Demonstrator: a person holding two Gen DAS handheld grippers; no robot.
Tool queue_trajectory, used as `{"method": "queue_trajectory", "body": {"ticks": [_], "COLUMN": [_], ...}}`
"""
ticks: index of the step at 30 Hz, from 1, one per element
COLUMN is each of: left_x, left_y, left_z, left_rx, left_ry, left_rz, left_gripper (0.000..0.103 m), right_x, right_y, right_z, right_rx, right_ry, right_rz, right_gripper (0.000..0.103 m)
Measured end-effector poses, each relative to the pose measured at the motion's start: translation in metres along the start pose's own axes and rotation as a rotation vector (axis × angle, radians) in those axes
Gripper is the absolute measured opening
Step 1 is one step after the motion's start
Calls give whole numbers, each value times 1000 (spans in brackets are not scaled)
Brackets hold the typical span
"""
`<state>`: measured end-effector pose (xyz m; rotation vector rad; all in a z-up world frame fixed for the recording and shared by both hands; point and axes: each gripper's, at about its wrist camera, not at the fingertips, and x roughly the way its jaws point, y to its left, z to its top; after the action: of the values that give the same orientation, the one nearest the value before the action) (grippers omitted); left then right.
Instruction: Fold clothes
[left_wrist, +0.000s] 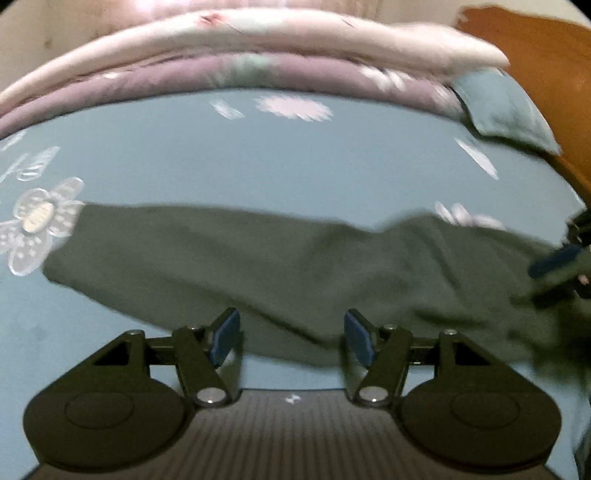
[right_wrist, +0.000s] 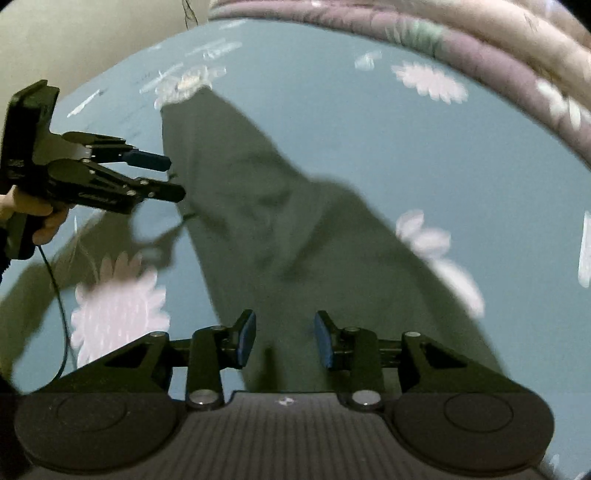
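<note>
An olive-green garment (left_wrist: 280, 266) lies stretched across the blue flowered bedsheet (left_wrist: 295, 155). In the left wrist view my left gripper (left_wrist: 291, 339) hovers open over the garment's near edge, with nothing between its blue pads. The right gripper's blue pad (left_wrist: 554, 262) shows at the far right edge, on the cloth. In the right wrist view the garment (right_wrist: 280, 221) runs away from me as a long narrowing strip. My right gripper (right_wrist: 284, 339) is open above its near end. The left gripper (right_wrist: 166, 177), held by a hand (right_wrist: 33, 214), points at the strip's left edge.
A folded pink and mauve quilt (left_wrist: 240, 62) is piled along the far side of the bed. A teal pillow (left_wrist: 506, 107) and an orange-brown headboard (left_wrist: 546, 59) are at the back right. A pale wall (right_wrist: 92, 44) borders the bed. A black cable (right_wrist: 59, 302) hangs from the left gripper.
</note>
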<state>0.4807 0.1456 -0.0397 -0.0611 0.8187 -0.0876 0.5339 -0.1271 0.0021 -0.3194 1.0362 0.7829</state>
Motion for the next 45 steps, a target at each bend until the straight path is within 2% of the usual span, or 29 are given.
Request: {"method": "queue_trajectory", "body": {"ticks": [3,7,10,12,15,18,20,22,23,24,27,28,30,34,36,37,39,42,45], "left_x": [14,23,7,0,-4,3,18,28,23,17,-2,-9,-17,-8,7,17,36,35,33], "left_y": [21,41,43,46,59,79,100,128,140,148,144,141,132,98,86,82,82,87,89], "left_z": [6,-5,-12,-11,1,15,20,16,15,16,18,17,18,26,28,28,24,17,18], "left_rx": [-24,-19,1,18,38,19,-27,-87,-123,-160,-125,-111,-101,-21,3,5,-19,-55,-61], "left_ry": [-13,26,50,64,1,-56,-30,2,-13,-11,-22,-40,-77,-109,-91,-55,15,9,13], "left_rz": [5,12,14,41,101,125,124,160,132,124,269,243,127,21,-7,5,73,102,120], "left_gripper": [63,64,64,63,63,63,64,65,63,56,57,58,62,63,63,64,64,65,66], "right_x": [9,20,29,38,58,81,93,94,92,88,68,63,52,50,53,54,52,52,74], "right_y": [14,28,28,26,29,27,25,28,31,35,43,41,39,31,27,26,25,22,21], "right_z": [17,31,44,56,85,115,130,129,125,117,88,80,64,39,37,36,48,78,91], "right_rx": [-26,-38,-11,-4,-26,-3,53,95,108,101,66,78,105,220,242,253,216,138,103], "right_ry": [-22,-31,-46,-59,-93,-116,-119,-118,-114,-111,-112,-110,-105,-81,-89,-94,-128,-200,-165], "right_rz": [19,41,57,57,34,7,12,47,63,52,-15,-30,-58,-82,-71,-66,-72,-69,-52], "right_gripper": [40,40,40,40,40,40,40,41,41,41,46,47,48,49,49,49,49,47,47]}}
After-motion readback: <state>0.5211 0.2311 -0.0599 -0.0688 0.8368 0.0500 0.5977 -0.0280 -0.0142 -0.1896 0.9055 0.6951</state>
